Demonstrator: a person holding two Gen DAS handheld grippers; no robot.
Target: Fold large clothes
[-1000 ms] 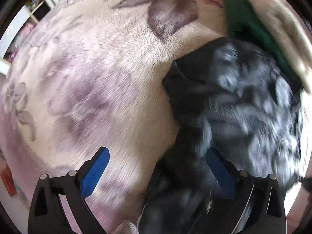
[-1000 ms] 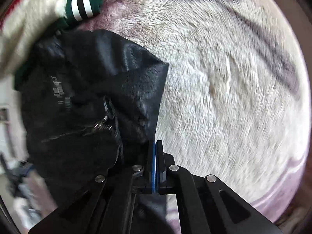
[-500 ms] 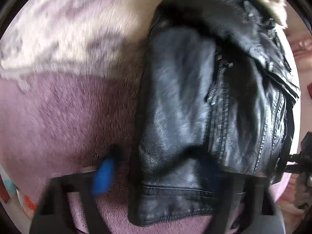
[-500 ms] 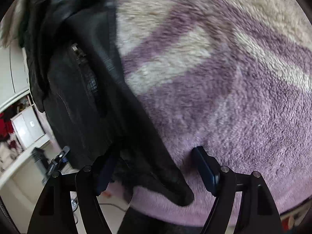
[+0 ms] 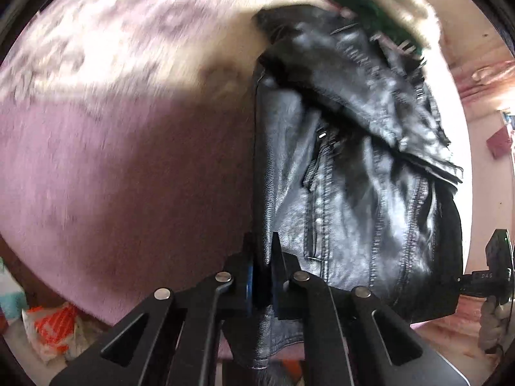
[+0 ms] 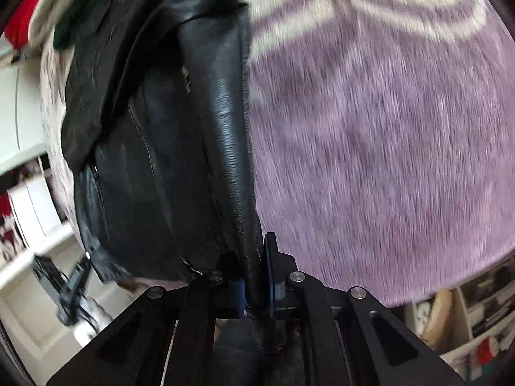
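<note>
Both hand-held grippers, left [image 5: 262, 268] and right [image 6: 259, 276], are clamped on the black leather jacket [image 5: 347, 173]. Its long axis runs straight ahead from each across the purple blanket [image 6: 386, 144], equally near both

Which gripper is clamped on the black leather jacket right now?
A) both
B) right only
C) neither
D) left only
A: the left gripper pinches one edge of the black leather jacket, and the right gripper pinches the opposite edge, over the purple fleece blanket.

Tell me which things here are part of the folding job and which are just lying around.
Part of the job:
- black leather jacket
- left gripper, jaws shut on the jacket's edge
- right gripper, jaws shut on its other edge
- purple blanket underneath

Lying about:
- green and cream garment
- orange and white bag
</note>
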